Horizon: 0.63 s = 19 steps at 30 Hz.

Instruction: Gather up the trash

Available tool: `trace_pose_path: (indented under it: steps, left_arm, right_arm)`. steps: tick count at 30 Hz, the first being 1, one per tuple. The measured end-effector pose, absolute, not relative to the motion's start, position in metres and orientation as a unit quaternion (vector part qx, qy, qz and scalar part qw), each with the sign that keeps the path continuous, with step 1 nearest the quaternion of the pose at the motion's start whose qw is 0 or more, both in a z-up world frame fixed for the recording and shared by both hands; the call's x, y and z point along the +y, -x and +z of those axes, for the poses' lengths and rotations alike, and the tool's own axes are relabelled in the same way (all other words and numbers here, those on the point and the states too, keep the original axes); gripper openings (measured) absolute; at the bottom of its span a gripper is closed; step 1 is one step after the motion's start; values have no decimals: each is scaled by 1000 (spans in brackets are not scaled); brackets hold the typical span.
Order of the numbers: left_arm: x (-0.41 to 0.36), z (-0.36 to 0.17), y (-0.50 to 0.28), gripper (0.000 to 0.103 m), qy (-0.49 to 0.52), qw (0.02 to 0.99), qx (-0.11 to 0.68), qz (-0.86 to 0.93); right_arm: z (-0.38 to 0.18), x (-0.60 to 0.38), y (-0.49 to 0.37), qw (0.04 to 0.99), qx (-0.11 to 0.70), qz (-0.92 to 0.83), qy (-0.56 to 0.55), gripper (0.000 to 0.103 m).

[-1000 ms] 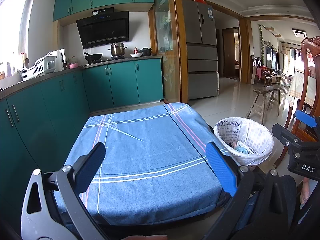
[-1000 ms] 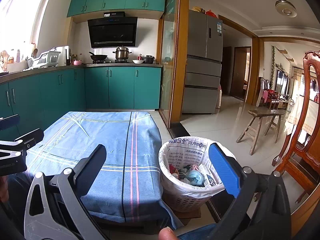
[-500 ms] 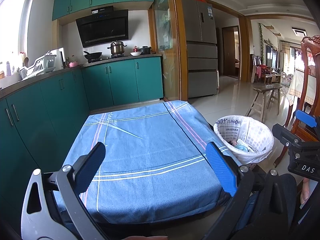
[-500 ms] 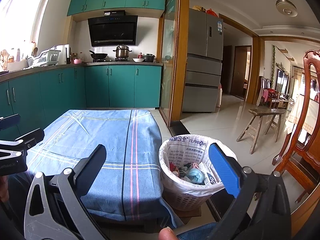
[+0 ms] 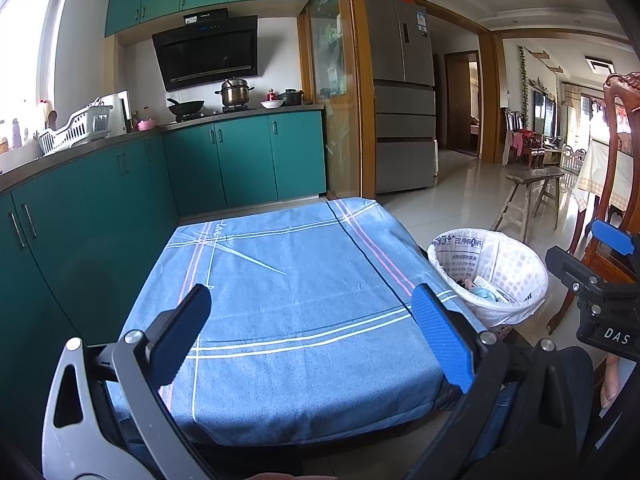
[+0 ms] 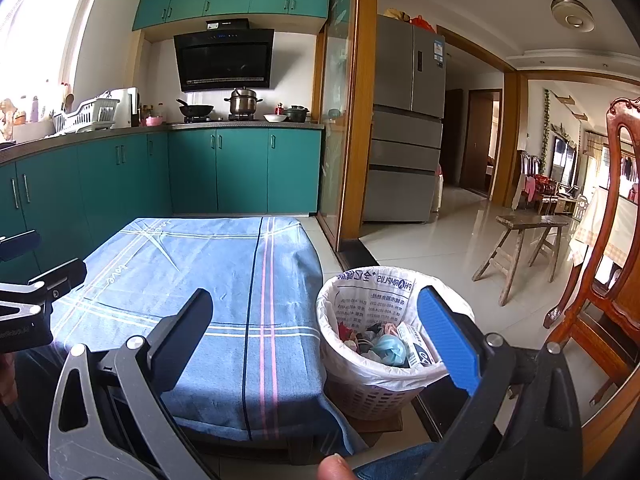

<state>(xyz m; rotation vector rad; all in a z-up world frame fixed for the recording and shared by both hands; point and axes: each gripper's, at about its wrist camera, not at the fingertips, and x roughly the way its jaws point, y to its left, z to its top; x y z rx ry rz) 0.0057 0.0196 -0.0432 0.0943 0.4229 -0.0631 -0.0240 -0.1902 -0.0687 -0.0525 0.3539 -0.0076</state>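
Note:
A low table under a blue checked cloth (image 5: 296,304) (image 6: 208,280) lies in front of me, with nothing on it. A white lined waste basket (image 5: 516,276) (image 6: 360,364) stands at its right side on the floor, holding crumpled wrappers, a light blue wad (image 6: 388,348) and a printed box. My left gripper (image 5: 312,336) hangs open over the near edge of the cloth, nothing between its fingers. My right gripper (image 6: 316,336) is open too, near the table's right corner, its blue finger just in front of the basket. Each gripper shows at the edge of the other's view.
Teal kitchen cabinets (image 5: 120,200) run along the left and back. A glass sliding door frame (image 6: 352,120) and a fridge (image 6: 408,120) stand behind the table. To the right are a wooden stool (image 6: 524,248) and a carved wooden chair (image 6: 616,240) on the tiled floor.
Both views have dropped very slightly; the table and basket sit a little higher in frame. Grippers stay open and empty.

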Motion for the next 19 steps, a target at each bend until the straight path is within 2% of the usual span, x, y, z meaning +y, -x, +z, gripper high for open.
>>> trace_pose_path:
  steps: [19]
  left_arm:
    - [16, -60, -26, 100, -63, 970, 235, -22]
  right_arm:
    - [-73, -194, 19, 983, 182, 4, 17, 100]
